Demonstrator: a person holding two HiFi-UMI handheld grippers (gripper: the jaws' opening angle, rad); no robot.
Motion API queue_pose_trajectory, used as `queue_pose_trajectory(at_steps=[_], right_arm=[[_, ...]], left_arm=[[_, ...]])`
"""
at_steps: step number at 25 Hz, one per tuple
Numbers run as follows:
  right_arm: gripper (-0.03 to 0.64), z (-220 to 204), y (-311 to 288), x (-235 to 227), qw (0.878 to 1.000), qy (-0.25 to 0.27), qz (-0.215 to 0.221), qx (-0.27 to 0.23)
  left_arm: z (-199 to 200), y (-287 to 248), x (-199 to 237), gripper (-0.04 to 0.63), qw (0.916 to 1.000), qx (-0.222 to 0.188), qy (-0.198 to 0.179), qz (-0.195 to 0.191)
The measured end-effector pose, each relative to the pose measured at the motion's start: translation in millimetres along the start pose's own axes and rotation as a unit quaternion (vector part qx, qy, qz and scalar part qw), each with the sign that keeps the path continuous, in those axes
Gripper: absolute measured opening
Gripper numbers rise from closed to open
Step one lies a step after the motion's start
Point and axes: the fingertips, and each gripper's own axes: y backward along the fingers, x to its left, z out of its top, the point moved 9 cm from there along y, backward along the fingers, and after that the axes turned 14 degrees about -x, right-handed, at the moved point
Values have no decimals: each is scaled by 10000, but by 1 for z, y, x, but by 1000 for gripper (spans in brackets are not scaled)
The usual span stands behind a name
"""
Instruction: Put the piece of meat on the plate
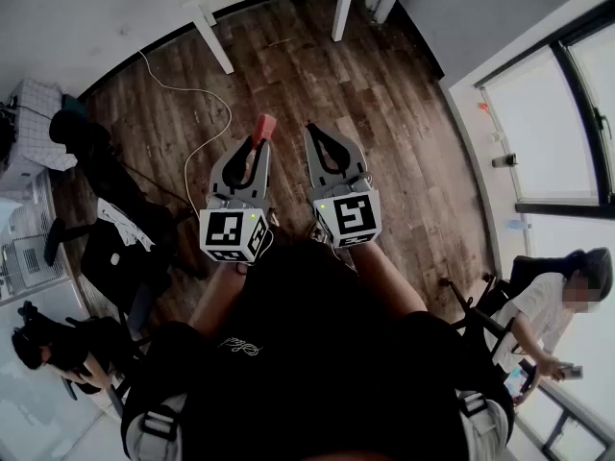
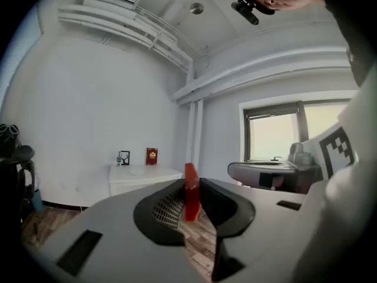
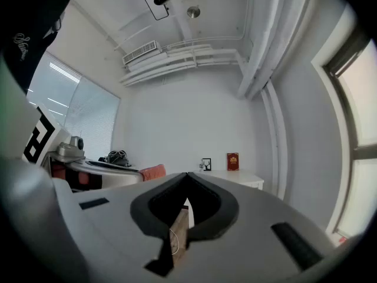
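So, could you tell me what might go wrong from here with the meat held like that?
The piece of meat is pinched only at the very tips of the left gripper, above the wooden floor; a small slip would likely drop it there. Also, no plate shows in any view, so it may have to travel some way in that thin grip.

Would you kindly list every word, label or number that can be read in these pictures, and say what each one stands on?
Nothing can be read with confidence.
Cursive logo on the black shirt: too small and blurred to read.
Red card on the white desk: a gold emblem, too small to read.
Square markers: black-and-white patterns only, no letters.
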Motion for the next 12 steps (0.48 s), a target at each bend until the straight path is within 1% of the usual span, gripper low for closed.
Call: queue_pose_trajectory(at_steps=[7, 12], right_arm=[[21, -12, -7, -21, 10000, 9, -34, 17], [21, -25, -29, -32, 9998, 97, -37, 155]], left_arm=[[-12, -24, -2, 80, 10000, -14, 9, -53], [-21, -49, 25, 80, 9999, 54, 98, 6]])
